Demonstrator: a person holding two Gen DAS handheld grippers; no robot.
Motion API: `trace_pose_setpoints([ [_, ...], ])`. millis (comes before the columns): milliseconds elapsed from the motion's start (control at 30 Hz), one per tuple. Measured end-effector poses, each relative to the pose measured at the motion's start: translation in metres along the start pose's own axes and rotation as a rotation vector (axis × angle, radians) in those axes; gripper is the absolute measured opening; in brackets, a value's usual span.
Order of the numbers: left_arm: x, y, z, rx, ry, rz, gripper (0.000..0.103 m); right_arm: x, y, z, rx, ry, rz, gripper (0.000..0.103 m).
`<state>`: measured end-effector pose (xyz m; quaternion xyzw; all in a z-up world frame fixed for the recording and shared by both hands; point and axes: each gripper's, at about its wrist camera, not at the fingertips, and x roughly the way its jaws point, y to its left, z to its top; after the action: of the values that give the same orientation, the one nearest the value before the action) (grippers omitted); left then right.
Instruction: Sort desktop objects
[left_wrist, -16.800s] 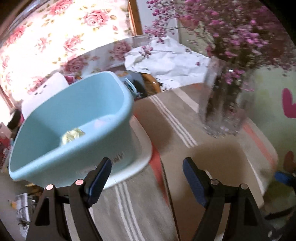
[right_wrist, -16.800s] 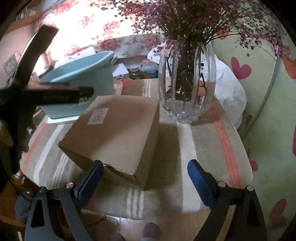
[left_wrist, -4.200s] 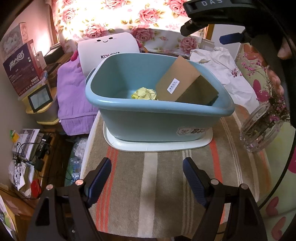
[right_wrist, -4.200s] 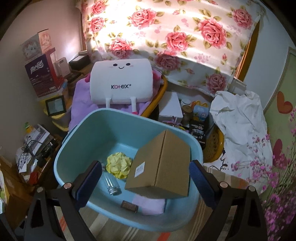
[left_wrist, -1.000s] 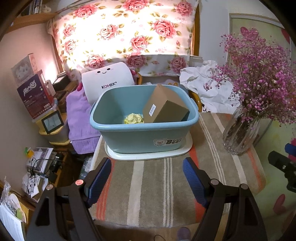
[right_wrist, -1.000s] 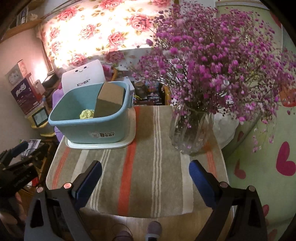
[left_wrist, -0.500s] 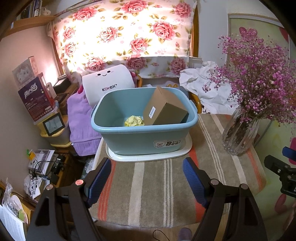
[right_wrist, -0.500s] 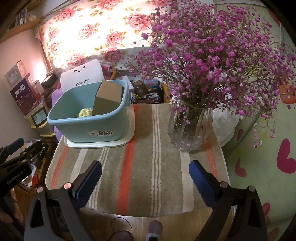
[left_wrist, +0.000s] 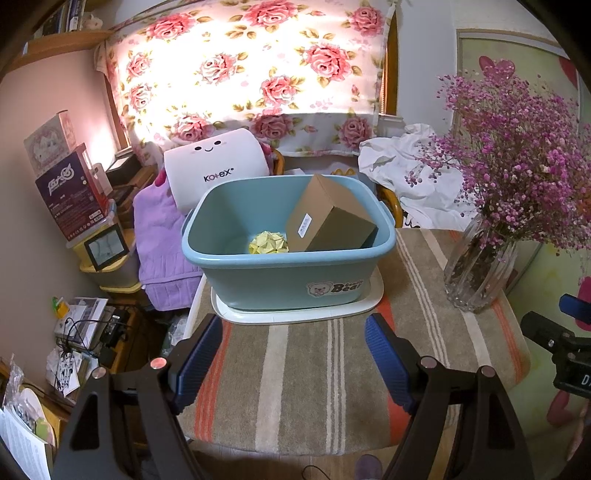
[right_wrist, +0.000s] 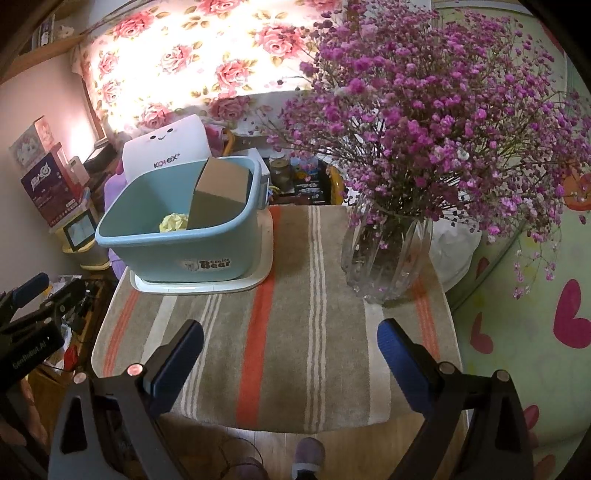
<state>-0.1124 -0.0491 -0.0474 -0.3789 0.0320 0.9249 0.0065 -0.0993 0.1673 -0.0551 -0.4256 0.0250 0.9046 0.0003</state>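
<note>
At far left we see a clutter of boxes (left_wrist: 70, 192) and a small picture frame (left_wrist: 105, 246) beside the table, w/ a white cushion (left_wrist: 216, 170) w/ a smiley face behind. Next comes the light-blue plastic tub (left_wrist: 284, 273), rounded corners, bear sticker on its front wall, sitting on a white tray (left_wrist: 295, 314) at the back-left of the striped tablecloth (left_wrist: 306, 387). Inside it a brown cardboard box (left_wrist: 328, 221) w/ a small white label leans tilted against the right wall, touching a crumpled yellow paper ball (left_wrist: 268, 243) at approx the tub's middle. Our left gripper (left_wrist: 295, 360) hangs over the cloth in front, jaws wide apart, nothing between. Further right, a ribbed glass vase (right_wrist: 386, 258) of purple flowers stands well apart from the tub. Our right gripper (right_wrist: 290, 363) is likewise spread open & empty.
</note>
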Motion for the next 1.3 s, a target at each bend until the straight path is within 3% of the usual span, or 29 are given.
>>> trace_pose_setpoints([
  [1300,0.0,0.01,0.002,-0.024,-0.011,-0.015,0.083,0.011,0.003,0.011,0.004,0.01,-0.017,0.098],
])
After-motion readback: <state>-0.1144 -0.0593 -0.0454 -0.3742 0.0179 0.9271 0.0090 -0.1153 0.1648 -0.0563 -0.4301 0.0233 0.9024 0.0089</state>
